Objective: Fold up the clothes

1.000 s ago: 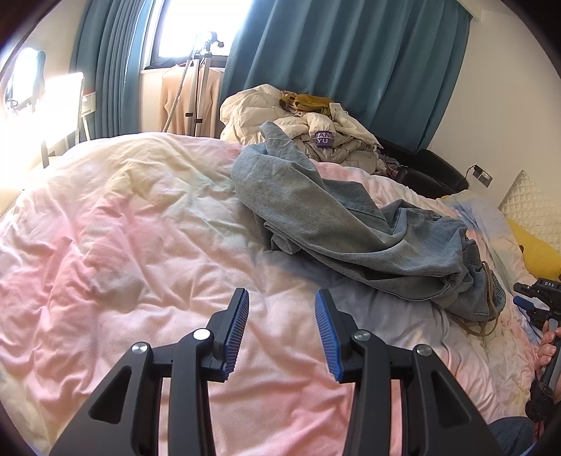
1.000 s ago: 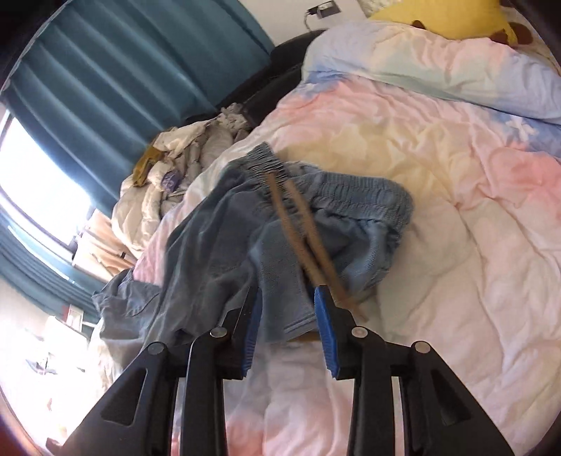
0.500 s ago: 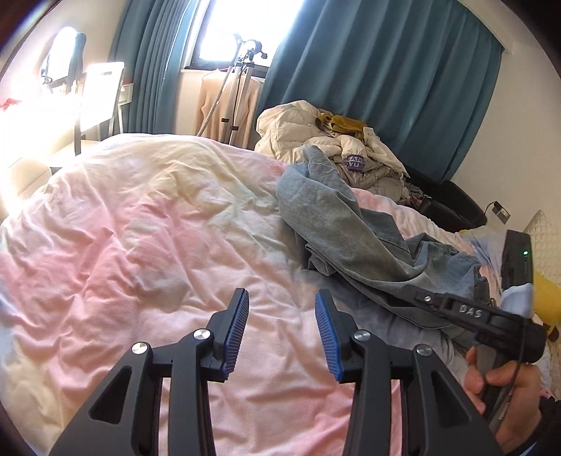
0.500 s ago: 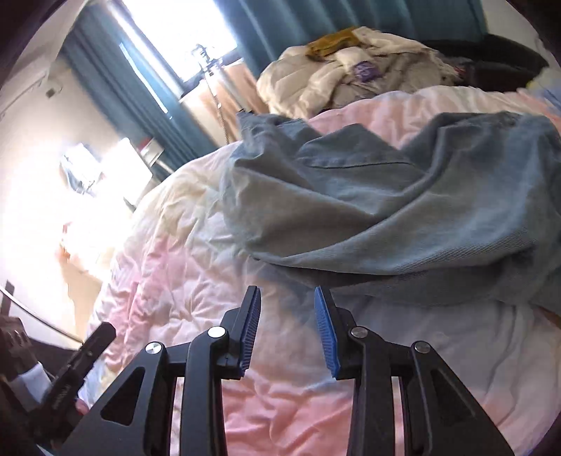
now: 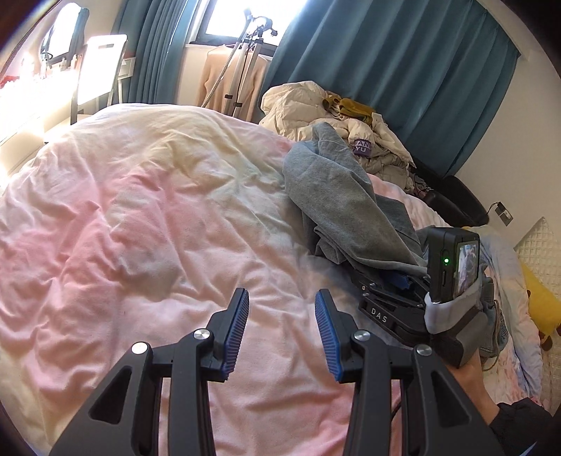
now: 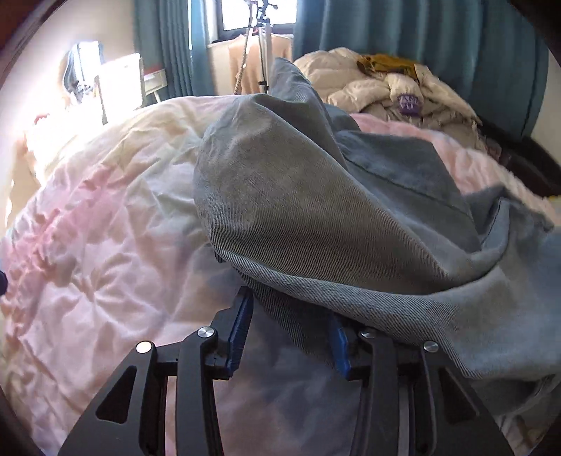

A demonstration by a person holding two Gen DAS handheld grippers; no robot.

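The grey-blue trousers lie rumpled on the pink quilt. The right gripper, jaws just opened wider, has their edge draped loosely between its fingers. The left gripper is half open and empty, the trousers off to its right.

Bright daylight from window blows out left side; right-wrist view slightly motion-blurred, fisheye edges dark & warped.
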